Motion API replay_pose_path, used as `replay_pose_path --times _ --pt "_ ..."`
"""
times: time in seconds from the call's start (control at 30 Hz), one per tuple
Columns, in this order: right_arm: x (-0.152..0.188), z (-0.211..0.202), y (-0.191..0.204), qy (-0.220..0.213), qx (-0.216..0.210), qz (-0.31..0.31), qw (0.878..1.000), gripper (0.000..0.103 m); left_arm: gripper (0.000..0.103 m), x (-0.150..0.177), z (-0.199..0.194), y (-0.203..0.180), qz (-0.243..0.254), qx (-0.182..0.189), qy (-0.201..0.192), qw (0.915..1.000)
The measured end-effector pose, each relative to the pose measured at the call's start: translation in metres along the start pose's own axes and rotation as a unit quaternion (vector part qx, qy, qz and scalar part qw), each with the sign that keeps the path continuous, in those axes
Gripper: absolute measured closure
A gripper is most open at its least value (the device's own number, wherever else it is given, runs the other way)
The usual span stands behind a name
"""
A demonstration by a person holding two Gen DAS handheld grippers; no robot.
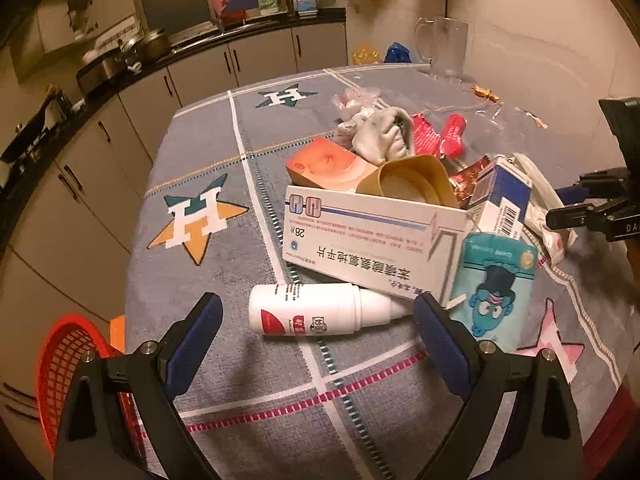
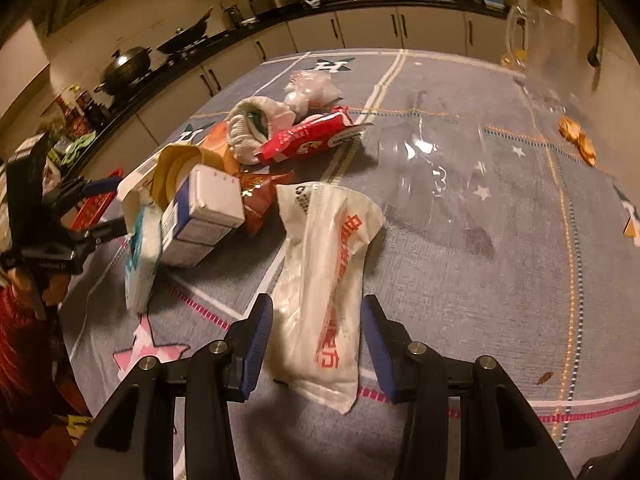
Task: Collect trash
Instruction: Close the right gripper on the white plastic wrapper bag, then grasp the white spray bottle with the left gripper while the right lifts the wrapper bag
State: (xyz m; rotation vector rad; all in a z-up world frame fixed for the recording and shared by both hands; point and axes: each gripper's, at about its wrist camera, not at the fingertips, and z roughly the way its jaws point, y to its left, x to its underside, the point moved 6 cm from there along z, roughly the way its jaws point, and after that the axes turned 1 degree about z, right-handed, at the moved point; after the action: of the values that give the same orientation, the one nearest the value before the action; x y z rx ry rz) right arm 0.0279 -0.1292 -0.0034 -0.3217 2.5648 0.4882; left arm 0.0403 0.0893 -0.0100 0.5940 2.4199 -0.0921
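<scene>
A heap of trash lies on a grey star-patterned tablecloth. My left gripper is open, its fingers on either side of a white spray bottle lying on its side. Behind it are a white medicine box, a teal tissue pack, a paper cup and a white sock. My right gripper is open around a white plastic wrapper with red print, not touching it. The left gripper also shows at the left of the right wrist view.
A red mesh basket sits below the table's left edge. A glass pitcher stands at the far edge. A clear plastic bag and gold candy wrappers lie to the right. Kitchen cabinets and a counter with pots run behind.
</scene>
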Motion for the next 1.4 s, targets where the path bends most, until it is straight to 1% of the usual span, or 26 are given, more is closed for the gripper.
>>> replay_pose_path --times 0.03,0.1,0.2,0.3,0.37,0.4,0.43,0.5,0.53,0.63,0.7,0.73,0.8,0.83,0.87,0.9,0.93,1.0,1.1,1.13,1.23,1.4 --pt "-0.001 0.001 0.0 0.001 0.0 0.004 1.0 0.053 0.007 0.0 0.001 0.001 -0.008 0.005 0.002 1.0" --pt "-0.001 0.004 -0.001 -0.001 -0.002 0.012 1.0 0.052 0.007 -0.001 0.003 0.007 -0.031 0.002 0.001 0.9995" --pt "-0.001 0.004 0.001 -0.006 -0.001 0.02 1.0 0.052 0.007 -0.002 0.009 0.016 -0.074 0.009 0.002 0.9972" --pt "-0.001 0.004 0.002 -0.009 -0.002 0.025 1.0 0.052 0.008 -0.004 0.016 0.023 -0.123 0.005 0.006 0.9924" --pt "0.002 0.003 0.004 -0.01 0.004 0.022 1.0 0.052 0.008 -0.002 0.021 0.029 -0.166 -0.006 0.024 0.9859" --pt "0.002 0.003 0.005 -0.011 0.004 0.022 1.0 0.052 0.013 -0.001 0.022 0.032 -0.185 -0.009 0.03 0.9822" --pt "0.003 0.002 0.006 -0.012 0.004 0.023 1.0 0.053 0.025 0.001 0.024 0.033 -0.204 -0.01 0.039 0.9782" --pt "0.006 0.001 0.008 -0.013 0.005 0.024 1.0 0.053 0.038 0.007 0.025 0.034 -0.237 -0.005 0.055 0.9698" --pt "0.008 -0.001 0.009 -0.013 0.004 0.024 1.0 0.053 0.039 0.007 0.023 0.034 -0.247 -0.009 0.052 0.9675" --pt "0.01 -0.002 0.015 -0.011 0.006 0.015 1.0 0.051 0.038 0.009 0.02 0.029 -0.253 -0.023 0.048 0.9661" --pt "0.009 -0.001 0.016 -0.012 0.012 0.016 1.0 0.051 0.038 0.008 0.023 0.026 -0.245 -0.035 0.047 0.9678" --pt "0.009 -0.001 0.015 -0.013 0.01 0.02 1.0 0.051 0.038 0.008 0.025 0.025 -0.245 -0.035 0.046 0.9679" --pt "0.01 0.0 0.012 -0.015 0.0 0.032 0.999 0.054 0.038 0.006 0.027 0.02 -0.233 -0.048 0.04 0.9705" --pt "0.011 -0.001 0.012 -0.017 -0.003 0.035 0.999 0.06 0.042 0.006 0.026 0.018 -0.23 -0.052 0.037 0.9711" --pt "0.012 -0.002 0.012 -0.021 -0.005 0.038 0.999 0.062 0.048 0.007 0.025 0.016 -0.227 -0.052 0.032 0.9719" --pt "0.013 -0.005 0.012 -0.026 -0.007 0.038 0.999 0.064 0.062 0.007 0.023 0.013 -0.227 -0.045 0.025 0.9726" --pt "0.014 -0.007 0.012 -0.029 -0.005 0.036 0.999 0.065 0.066 0.007 0.021 0.013 -0.227 -0.042 0.025 0.9726" --pt "0.017 -0.014 0.014 -0.038 0.0 0.035 0.999 0.066 0.066 0.01 0.017 0.014 -0.229 -0.044 0.02 0.9722" --pt "0.018 -0.024 0.016 -0.052 0.002 0.035 0.998 0.066 0.066 0.016 0.012 0.015 -0.236 -0.035 0.015 0.9709" --pt "0.018 -0.027 0.016 -0.057 0.005 0.035 0.998 0.066 0.066 0.019 0.007 0.015 -0.237 -0.038 0.012 0.9708" --pt "0.015 -0.043 0.023 -0.081 0.017 0.027 0.996 0.066 0.066 0.024 -0.008 0.014 -0.229 -0.054 -0.005 0.9718" --pt "0.009 -0.063 0.037 -0.113 0.016 0.02 0.993 0.066 0.067 0.026 -0.032 0.008 -0.209 -0.085 -0.038 0.9734"
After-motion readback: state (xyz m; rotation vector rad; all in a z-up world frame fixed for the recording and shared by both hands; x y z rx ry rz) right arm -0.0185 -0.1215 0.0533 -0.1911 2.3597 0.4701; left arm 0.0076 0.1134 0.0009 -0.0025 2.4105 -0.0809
